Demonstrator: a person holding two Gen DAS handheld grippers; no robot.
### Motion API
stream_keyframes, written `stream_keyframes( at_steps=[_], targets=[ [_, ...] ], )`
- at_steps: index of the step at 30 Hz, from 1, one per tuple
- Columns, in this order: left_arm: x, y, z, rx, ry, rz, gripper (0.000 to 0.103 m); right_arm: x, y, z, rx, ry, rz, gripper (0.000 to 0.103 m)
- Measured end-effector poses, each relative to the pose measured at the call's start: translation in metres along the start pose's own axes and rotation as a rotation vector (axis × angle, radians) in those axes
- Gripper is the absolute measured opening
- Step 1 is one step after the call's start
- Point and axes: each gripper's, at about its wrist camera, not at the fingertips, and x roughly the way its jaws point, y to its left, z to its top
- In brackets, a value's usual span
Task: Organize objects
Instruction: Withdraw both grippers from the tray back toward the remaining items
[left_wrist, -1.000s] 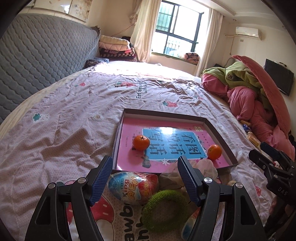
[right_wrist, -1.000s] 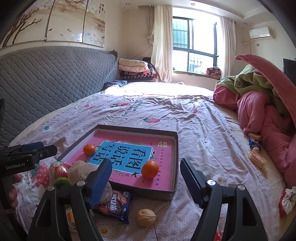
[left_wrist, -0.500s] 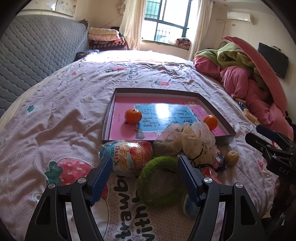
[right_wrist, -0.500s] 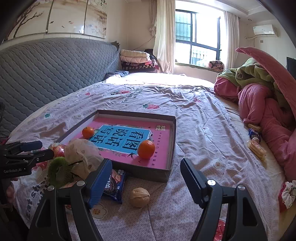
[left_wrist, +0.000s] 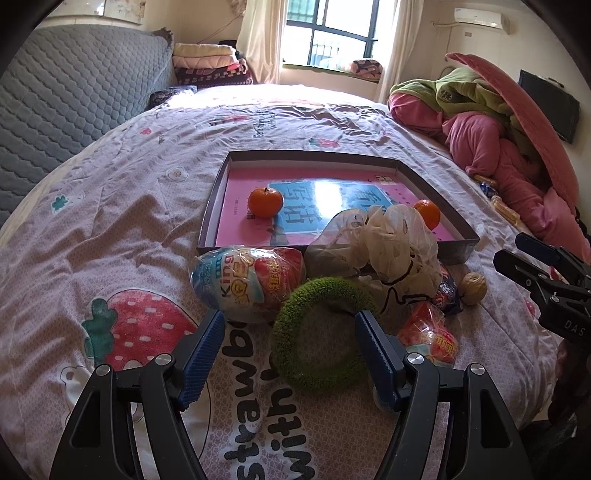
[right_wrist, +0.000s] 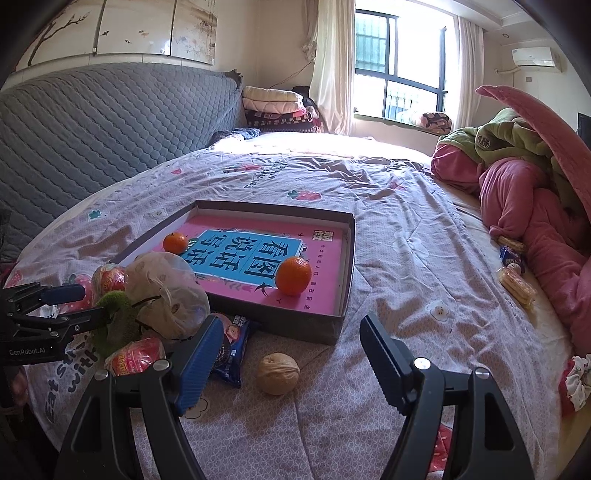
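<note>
Left hand-held gripper (left_wrist: 290, 334) gaping, empty, above green ring (left_wrist: 320, 334); right hand-held gripper (right_wrist: 290, 341) gaping, empty, above walnut (right_wrist: 277, 373)

Bedspread (left_wrist: 122, 206): pale lilac, printed with strawberries and black lettering.
Tray (right_wrist: 341, 295): grey walls, pink and blue floor.
Mandarins (left_wrist: 265, 202): orange.
Ring (left_wrist: 317, 336): fuzzy green.
Walnut (right_wrist: 277, 373): tan.
Headboard (right_wrist: 103, 122): quilted grey-blue.
</note>
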Motion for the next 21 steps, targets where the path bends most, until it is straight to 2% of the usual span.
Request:
stream_keyframes(
  at_steps=[21],
  targets=[
    [0.016,0.019,-0.009,-0.062,0.103,-0.028,0.074,0.016,-0.002,-0.018,-0.011,0.088,0.012,0.076]
  ],
)
